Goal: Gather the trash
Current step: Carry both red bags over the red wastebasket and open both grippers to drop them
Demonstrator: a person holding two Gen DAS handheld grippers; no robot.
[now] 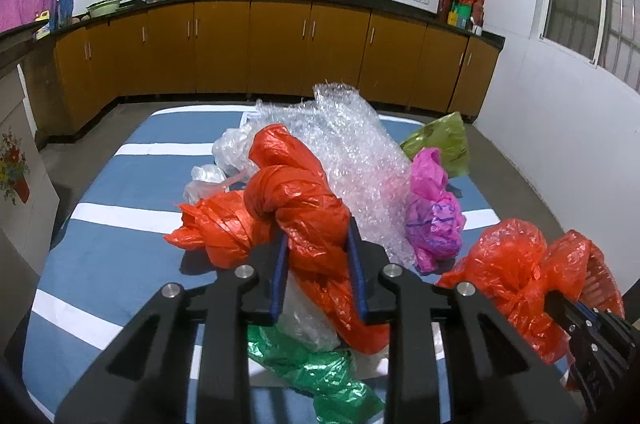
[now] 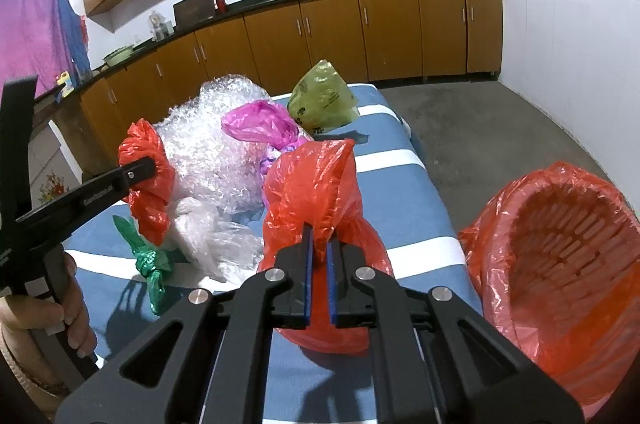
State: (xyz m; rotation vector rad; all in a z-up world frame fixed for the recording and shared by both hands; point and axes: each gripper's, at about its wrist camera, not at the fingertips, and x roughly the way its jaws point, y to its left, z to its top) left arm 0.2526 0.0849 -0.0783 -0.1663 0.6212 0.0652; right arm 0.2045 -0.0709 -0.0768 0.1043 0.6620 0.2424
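Observation:
A pile of plastic trash lies on the blue-and-white striped table. My left gripper is shut on a twisted orange bag, which fills the gap between its blue pads. The right wrist view shows that same bag raised a little above the cloth, on the left gripper. My right gripper is shut on a fold of another red-orange bag in front of the pile. This second bag appears at the lower right of the left wrist view.
Bubble wrap, a pink bag, a green bag, an olive bag and clear plastic make up the pile. A basket lined with a red bag stands at the table's right. Wooden cabinets line the far wall.

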